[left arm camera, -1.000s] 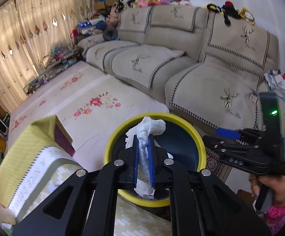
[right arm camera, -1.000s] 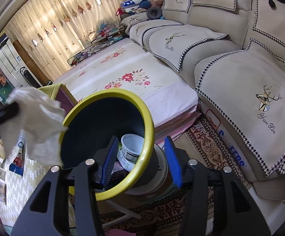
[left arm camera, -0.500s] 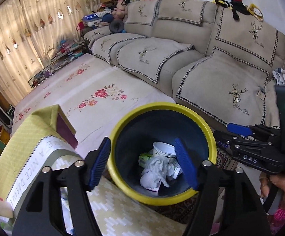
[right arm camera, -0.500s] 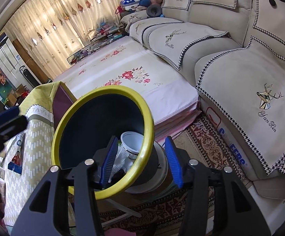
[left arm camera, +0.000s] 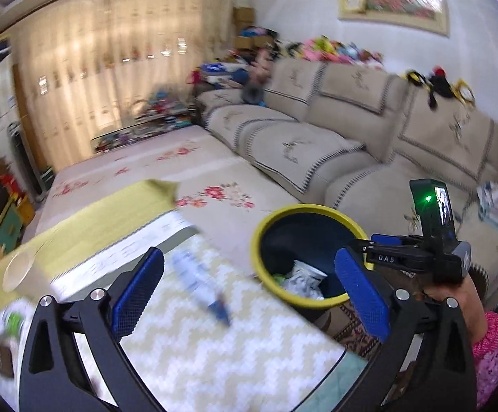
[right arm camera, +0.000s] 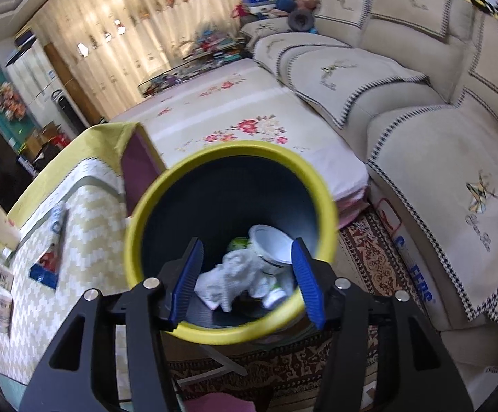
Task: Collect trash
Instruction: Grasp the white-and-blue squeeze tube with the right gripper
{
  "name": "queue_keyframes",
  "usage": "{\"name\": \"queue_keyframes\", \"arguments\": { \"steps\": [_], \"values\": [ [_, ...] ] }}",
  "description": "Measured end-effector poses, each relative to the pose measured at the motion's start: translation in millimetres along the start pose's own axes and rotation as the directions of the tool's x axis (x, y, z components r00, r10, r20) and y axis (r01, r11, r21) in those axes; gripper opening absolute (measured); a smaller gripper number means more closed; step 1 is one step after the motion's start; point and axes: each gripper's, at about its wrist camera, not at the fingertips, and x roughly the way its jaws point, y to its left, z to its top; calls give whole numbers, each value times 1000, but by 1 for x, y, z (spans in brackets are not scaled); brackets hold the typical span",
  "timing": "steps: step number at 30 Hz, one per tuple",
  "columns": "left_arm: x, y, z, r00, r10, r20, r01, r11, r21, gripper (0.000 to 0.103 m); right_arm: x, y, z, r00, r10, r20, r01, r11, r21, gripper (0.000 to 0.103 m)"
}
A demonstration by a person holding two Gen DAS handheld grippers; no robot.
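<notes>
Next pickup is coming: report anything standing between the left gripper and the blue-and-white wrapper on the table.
Nothing visible does. The left gripper, jaws just opening and empty, faces the blue-and-white wrapper lying on bare tablecloth. The paper cup stands far left, the yellow-rimmed bin to the right.

Your left view looks forward and down from over the bench [left arm camera: 235, 353], blurred, with the bin [left arm camera: 259, 240] off to its right and the sofa [left arm camera: 317, 144] beyond. Your right view sits close above the bin [right arm camera: 139, 213], looking almost straight into it, bench [right arm camera: 80, 226] at its left. Both views share the bin, the bench, the sofa and the curtains [left arm camera: 111, 68].
</notes>
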Motion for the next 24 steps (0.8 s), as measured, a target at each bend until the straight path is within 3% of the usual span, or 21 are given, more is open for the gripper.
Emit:
{"name": "queue_keyframes", "arguments": {
  "steps": [3, 8, 17, 20, 24],
  "values": [
    [-31, 33, -22, 997, 74, 23, -72, 995, -68, 98, -1, 28, 1, 1000, 26, -1, -26, 998, -51, 52],
    [-74, 83, -65, 977, 212, 16, -208, 968, -143, 98, 2, 82, 0, 998, 68, -15, -69, 987, -144, 52],
    [-115, 154, -118, 956, 293, -29, -287, 908, -304, 98, 14, 194, -1, 976, 200, -90, -218, 928, -301, 53],
    [-121, 161, -126, 952, 304, -26, -295, 896, -333, 98, 23, 217, -2, 982, 166, -87, -186, 920, -344, 59],
    [-126, 160, -133, 947, 321, -30, -311, 885, -346, 98, 48, 234, -3, 985, 120, -123, -159, 912, -378, 59]
  ]
}}
